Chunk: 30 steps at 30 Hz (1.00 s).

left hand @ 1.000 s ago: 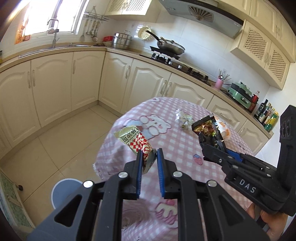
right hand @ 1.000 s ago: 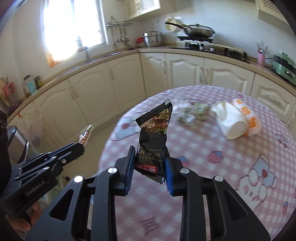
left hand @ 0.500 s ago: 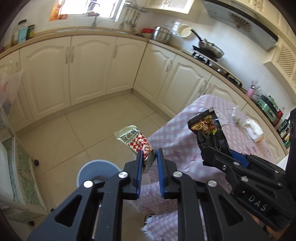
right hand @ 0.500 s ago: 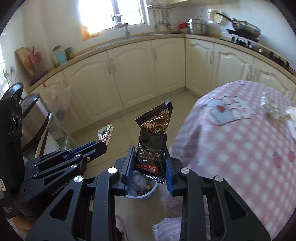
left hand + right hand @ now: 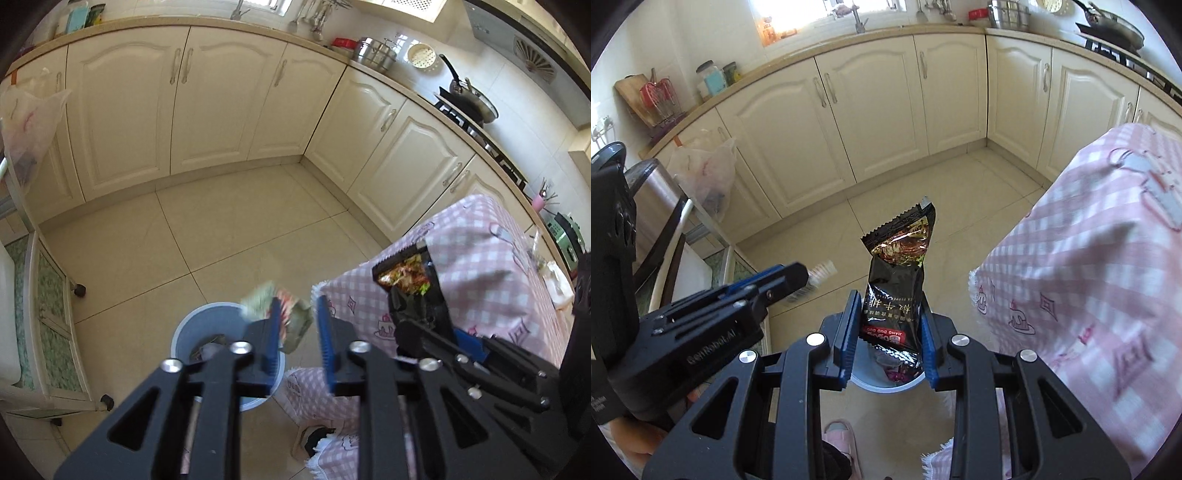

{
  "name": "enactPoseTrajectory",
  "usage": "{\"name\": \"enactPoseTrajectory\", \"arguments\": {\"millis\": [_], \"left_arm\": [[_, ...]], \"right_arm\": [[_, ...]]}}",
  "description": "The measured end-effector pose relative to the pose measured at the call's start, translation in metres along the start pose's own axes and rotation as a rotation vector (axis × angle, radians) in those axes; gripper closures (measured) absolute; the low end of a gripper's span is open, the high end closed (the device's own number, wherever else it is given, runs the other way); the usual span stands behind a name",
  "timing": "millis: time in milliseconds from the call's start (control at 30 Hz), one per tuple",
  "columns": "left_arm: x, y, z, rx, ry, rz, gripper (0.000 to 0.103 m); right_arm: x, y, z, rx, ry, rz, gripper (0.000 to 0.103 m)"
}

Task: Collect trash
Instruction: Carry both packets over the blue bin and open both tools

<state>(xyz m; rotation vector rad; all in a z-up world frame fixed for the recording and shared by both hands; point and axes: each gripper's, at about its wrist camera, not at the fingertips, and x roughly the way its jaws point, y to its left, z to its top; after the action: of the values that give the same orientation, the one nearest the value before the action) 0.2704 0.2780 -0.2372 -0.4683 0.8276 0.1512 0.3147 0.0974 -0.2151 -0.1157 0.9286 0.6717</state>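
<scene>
Left wrist view: your left gripper (image 5: 297, 325) jaws are opening, green-red wrapper (image 5: 291, 317) slipping out above the bin (image 5: 184, 332).
Right gripper (image 5: 888, 332): clamped on the black packet (image 5: 894, 295).
Next: release it over the bin.

Black snack wrapper (image 5: 894, 291) upright in right gripper (image 5: 888, 332) above grey bin (image 5: 886, 384).

The black snack wrapper (image 5: 892, 291) is glossy foil, crinkled and mirror-bright inside its torn top. The right gripper (image 5: 888, 332) has matt black plastic arms, ribbed blue pads (image 5: 846, 332) and shiny metal screws. At right, the tablecloth (image 5: 1089, 266) is soft pink checked cloth. The floor tiles (image 5: 221, 229) look smooth with a slight sheen. The bin (image 5: 192, 325) looks like smooth plastic.
</scene>
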Motion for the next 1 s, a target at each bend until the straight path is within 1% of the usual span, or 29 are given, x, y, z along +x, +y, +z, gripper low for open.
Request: {"name": "enactPoseTrajectory", "arguments": {"millis": [33,67,133,333,500,933,1000], "left_arm": [[0.004,0.001,0.001,-0.003,-0.001,0.013,0.065],[0.005,0.002,0.0,-0.004,-0.004,0.024,0.059],[0.008,0.003,-0.002,-0.001,-0.003,0.043,0.059],[0.017,0.015,-0.009,-0.019,0.029,0.051,0.058],[0.017,0.024,-0.013,-0.034,0.031,0.053,0.057],[0.008,0.045,-0.01,-0.077,0.007,0.069,0.057],[0.006,0.047,-0.008,-0.083,0.0,0.072,0.057]], "right_arm": [[0.004,0.0,-0.001,0.001,0.004,-0.001,0.076],[0.008,0.0,-0.001,0.004,0.012,0.0,0.076],[0.014,0.0,-0.002,0.006,0.024,0.001,0.075],[0.027,0.002,-0.006,0.002,0.059,0.002,0.075],[0.031,0.004,-0.006,-0.005,0.071,0.002,0.075],[0.039,0.022,0.005,-0.026,0.053,0.014,0.075],[0.041,0.026,0.009,-0.027,0.044,0.021,0.073]]}}
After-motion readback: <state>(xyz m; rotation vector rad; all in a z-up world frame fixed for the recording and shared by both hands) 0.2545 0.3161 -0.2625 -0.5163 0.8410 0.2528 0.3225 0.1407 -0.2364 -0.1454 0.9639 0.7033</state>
